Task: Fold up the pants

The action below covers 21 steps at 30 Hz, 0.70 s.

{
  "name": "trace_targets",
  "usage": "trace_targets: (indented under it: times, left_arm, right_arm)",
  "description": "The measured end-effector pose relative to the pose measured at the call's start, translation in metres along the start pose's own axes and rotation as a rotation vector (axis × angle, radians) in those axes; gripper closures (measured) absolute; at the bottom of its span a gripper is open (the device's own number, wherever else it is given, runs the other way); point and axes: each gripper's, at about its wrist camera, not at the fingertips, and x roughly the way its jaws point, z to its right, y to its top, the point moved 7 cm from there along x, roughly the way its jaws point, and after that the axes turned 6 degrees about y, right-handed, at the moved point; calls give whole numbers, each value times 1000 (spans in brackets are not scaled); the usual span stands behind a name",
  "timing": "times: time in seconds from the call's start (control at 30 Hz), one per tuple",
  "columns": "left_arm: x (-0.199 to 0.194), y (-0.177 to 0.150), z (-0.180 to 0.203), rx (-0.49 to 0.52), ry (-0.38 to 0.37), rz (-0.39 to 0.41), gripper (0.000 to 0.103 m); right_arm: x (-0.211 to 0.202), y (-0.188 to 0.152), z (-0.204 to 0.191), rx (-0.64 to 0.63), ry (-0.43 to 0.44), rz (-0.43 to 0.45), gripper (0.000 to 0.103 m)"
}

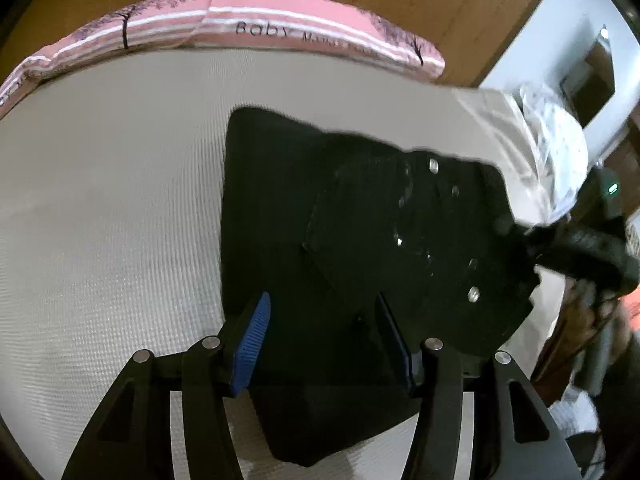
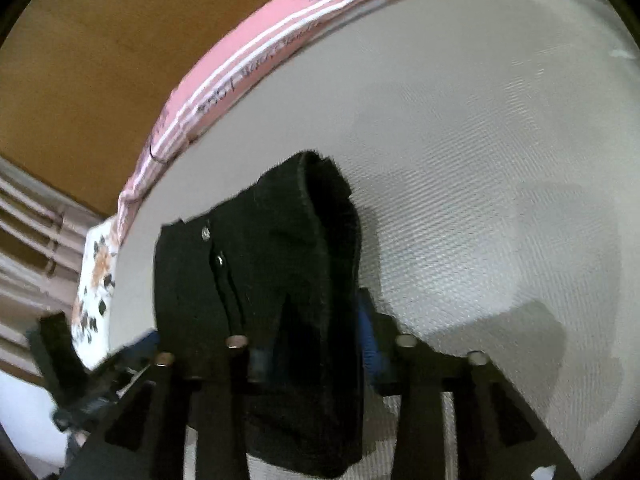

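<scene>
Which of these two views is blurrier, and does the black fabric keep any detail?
Right wrist view: blurrier, smeared edges on the black pants and pink striped cloth. Left wrist view: sharper, white mattress weave crisp, but the pants read near featureless black apart from glinting metal rivets.

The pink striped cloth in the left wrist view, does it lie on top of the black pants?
No, the pink striped cloth lies along the mattress's far edge, apart from the black pants.
</scene>
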Motion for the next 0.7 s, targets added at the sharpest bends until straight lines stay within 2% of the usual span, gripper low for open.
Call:
trace_targets:
  times: [0.17,0.2,0.23,0.27,0.33,0.47,0.53,0.63,0.7]
  left_arm:
    - [0,-10,1,37,8,10,47]
    - [0,-11,2,44,12,10,47]
    - [0,-11,3,54,17,10,47]
    - [0,-12,3,59,18,7,47]
    - [-3,-13,4,63,12,-4,47]
    - [-13,-19,1,53,-33,-18,47]
    - [-13,-25,0,70,-31,-29,47]
    - [-9,-33,-2,105,1,-33,48]
    - [-6,-36,0,129,23,-25,48]
  right_arm:
    - [-29,-15,-7,-6,20,-8,67]
    - [-31,-21,-10,-10,18,-20,69]
    - [-32,-27,-13,-16,14,-30,84]
    - [-33,-32,-17,-33,11,-39,89]
    - [-36,-36,-22,-81,-41,-26,92]
    - [-53,-35,-38,-92,-11,35,94]
    - [-62,-36,-38,-84,-2,52,94]
    - [-46,-49,-22,-91,-78,-2,94]
    - [-30,-56,-7,-56,-99,-34,94]
